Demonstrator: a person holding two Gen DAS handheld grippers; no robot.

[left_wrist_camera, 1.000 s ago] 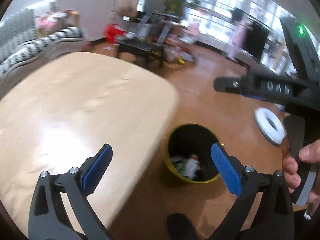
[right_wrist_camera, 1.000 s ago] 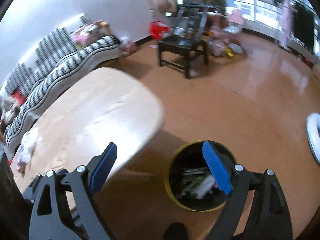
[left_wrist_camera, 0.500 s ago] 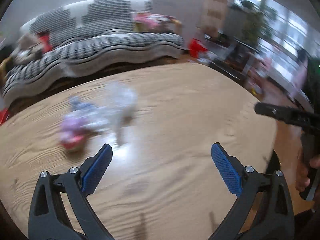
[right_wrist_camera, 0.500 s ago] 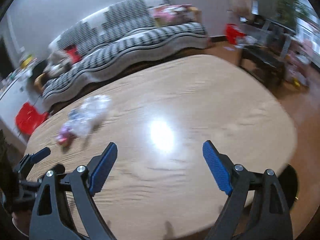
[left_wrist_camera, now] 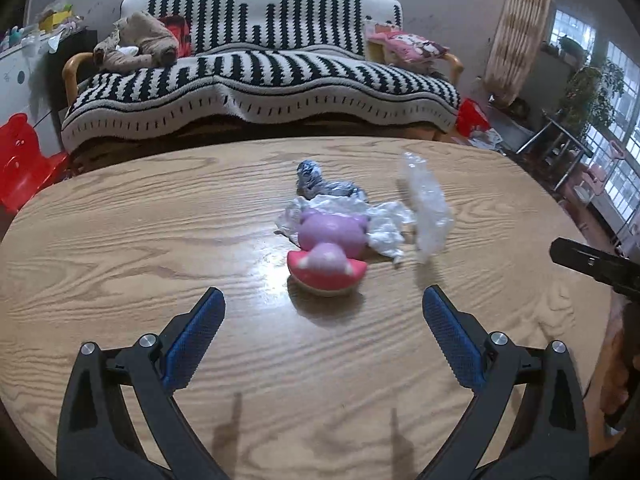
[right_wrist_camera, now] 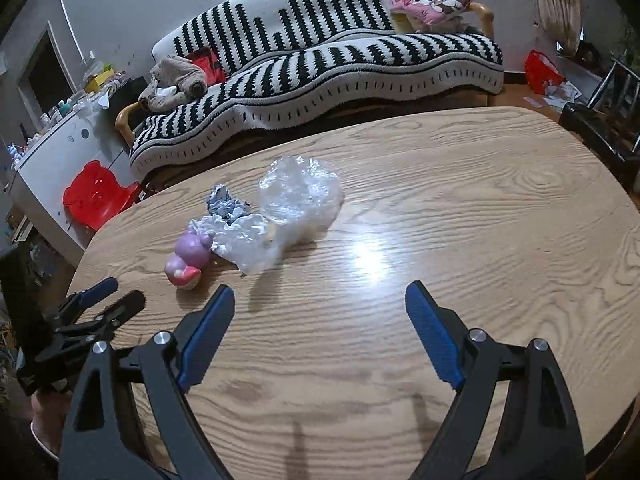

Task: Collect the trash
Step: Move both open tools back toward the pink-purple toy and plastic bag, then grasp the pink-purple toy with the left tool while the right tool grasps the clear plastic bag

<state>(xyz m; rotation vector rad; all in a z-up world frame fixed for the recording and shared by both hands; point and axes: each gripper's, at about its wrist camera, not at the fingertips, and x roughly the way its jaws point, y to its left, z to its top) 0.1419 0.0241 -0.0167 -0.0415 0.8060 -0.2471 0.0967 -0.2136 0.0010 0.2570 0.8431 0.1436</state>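
Note:
On the oval wooden table (left_wrist_camera: 120, 264) lies a small heap of trash: a pink and purple toy figure (left_wrist_camera: 326, 254), crumpled white plastic (left_wrist_camera: 384, 224), a clear plastic bag (left_wrist_camera: 428, 208) and a grey crumpled wad (left_wrist_camera: 316, 182). My left gripper (left_wrist_camera: 322, 336) is open and empty, just short of the toy. My right gripper (right_wrist_camera: 320, 340) is open and empty, nearer than the heap; there I see the toy (right_wrist_camera: 188, 258), the clear bag (right_wrist_camera: 300, 194), the white plastic (right_wrist_camera: 244, 240) and the wad (right_wrist_camera: 224, 204). The left gripper also shows at the left edge of the right wrist view (right_wrist_camera: 96, 304).
A black and white striped sofa (left_wrist_camera: 260, 80) stands behind the table, with a stuffed toy (left_wrist_camera: 136, 42) and a pink cushion (left_wrist_camera: 408, 44) on it. A red plastic stool (right_wrist_camera: 98, 194) sits by a white cabinet (right_wrist_camera: 52, 152). The right gripper's tip (left_wrist_camera: 592, 264) shows at the right.
Both grippers have swung from the yellow bin on the floor up and left to the table. The trash heap has come into view and now lies close ahead of both.

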